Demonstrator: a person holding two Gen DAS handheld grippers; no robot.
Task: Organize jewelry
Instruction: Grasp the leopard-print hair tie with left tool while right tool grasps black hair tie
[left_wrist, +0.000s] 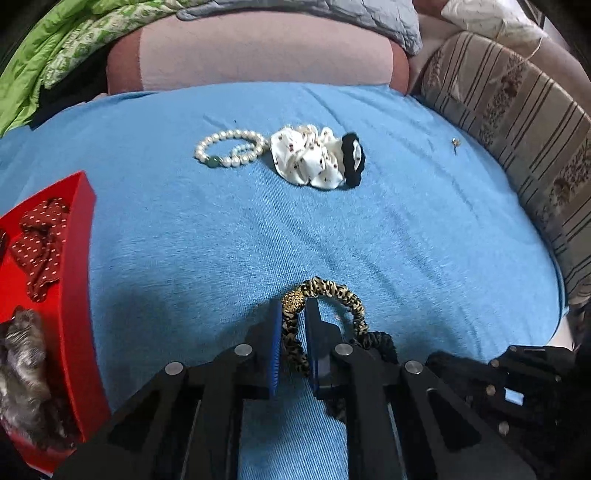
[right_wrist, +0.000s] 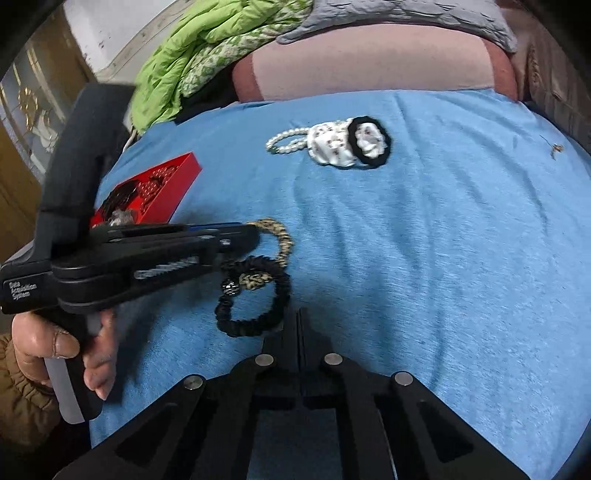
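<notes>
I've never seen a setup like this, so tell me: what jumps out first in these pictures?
Nearest the camera, the left gripper is shut on a leopard-print hair tie, with a black hair tie looped beside it on the blue cloth. Farther back lie a pearl bracelet and a white spotted scrunchie touching a black one. A red tray of scrunchies sits at the left.

A hair tie (left_wrist: 325, 295) is sitting between the fingers (left_wrist: 273, 343) of the left gripper (left_wrist: 291, 325). A second hair tie (right_wrist: 255, 299) is lying on the bed (left_wrist: 406, 229), touching the first one, just in front of the right gripper (right_wrist: 300, 317). A box (left_wrist: 79, 280) is sitting at the left, with scrunchies (left_wrist: 40, 240) lying in it. Farther back, a bead bracelet (left_wrist: 231, 147) is lying just left of a scrunchie (left_wrist: 310, 158), touching it. A small scrunchie (left_wrist: 352, 158) is sitting at its right side.
</notes>
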